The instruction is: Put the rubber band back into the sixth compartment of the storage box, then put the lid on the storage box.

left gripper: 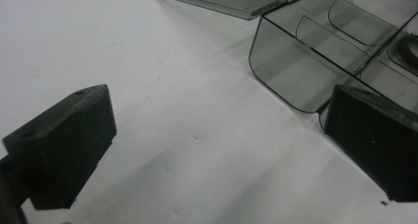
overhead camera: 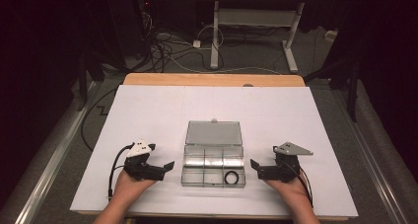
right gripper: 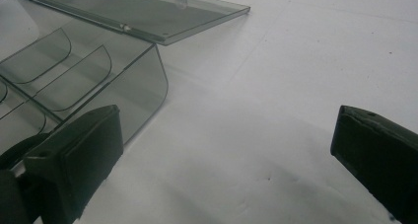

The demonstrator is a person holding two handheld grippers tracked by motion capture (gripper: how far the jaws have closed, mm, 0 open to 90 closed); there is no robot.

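A clear plastic compartment box (overhead camera: 213,167) sits near the front middle of the white table (overhead camera: 148,110), its flat hinged lid (overhead camera: 214,133) thrown open and lying on the surface behind it, with the left gripper (overhead camera: 165,168) just beside its left wall and the right gripper (overhead camera: 256,168) just beside its right wall. Both grippers rest at table level with their blocky matte black jaws spread wide and nothing between them. The box has thin smoky walls, rounded corners and curved dividers, and a black ring (overhead camera: 231,177) lies in its front right compartment.
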